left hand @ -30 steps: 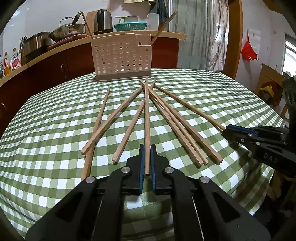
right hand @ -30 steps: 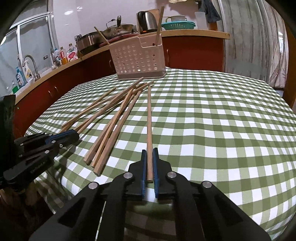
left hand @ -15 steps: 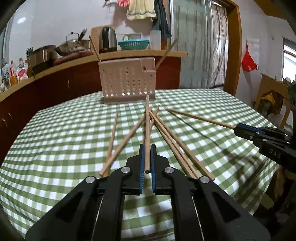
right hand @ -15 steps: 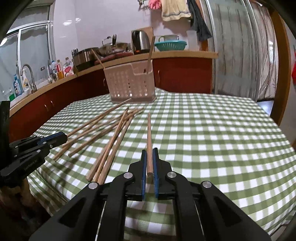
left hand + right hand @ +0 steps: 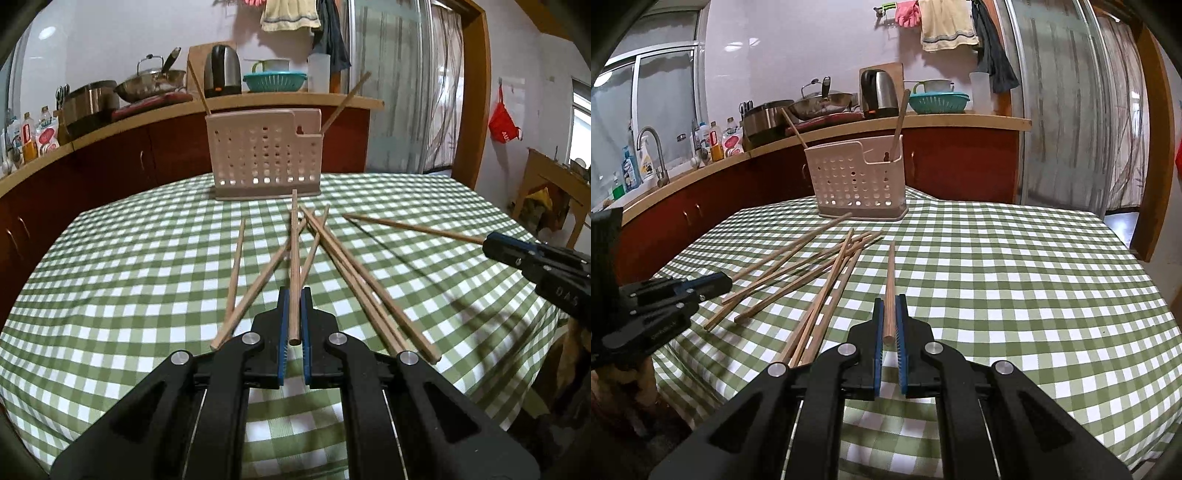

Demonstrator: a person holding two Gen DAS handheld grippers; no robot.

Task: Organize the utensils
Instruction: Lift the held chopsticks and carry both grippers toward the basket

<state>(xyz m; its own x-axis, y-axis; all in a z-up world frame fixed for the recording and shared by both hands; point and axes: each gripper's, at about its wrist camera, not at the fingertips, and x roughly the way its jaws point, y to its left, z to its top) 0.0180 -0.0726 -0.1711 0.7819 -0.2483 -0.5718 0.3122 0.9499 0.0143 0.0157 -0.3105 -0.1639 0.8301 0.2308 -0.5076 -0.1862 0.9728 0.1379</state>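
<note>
both grippers are now carrying their chopsticks above the checked tablecloth (image 5: 110, 295), lifted since a second ago. left gripper (image 5: 293, 306) is clamping one chopstick (image 5: 294, 258), its tip aiming far toward the perforated holder (image 5: 264, 155). loose chopsticks (image 5: 354, 273) are lying between the grippers. right gripper (image 5: 890, 314) is pinching another chopstick (image 5: 889, 284), right of the pile.

Wooden chopsticks (image 5: 334, 254) scattered before holder (image 5: 264, 153)

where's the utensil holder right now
The utensil holder stands upright at the table's far edge, centre of both wrist views, just beyond the loose chopsticks and before the red cabinets.
</note>
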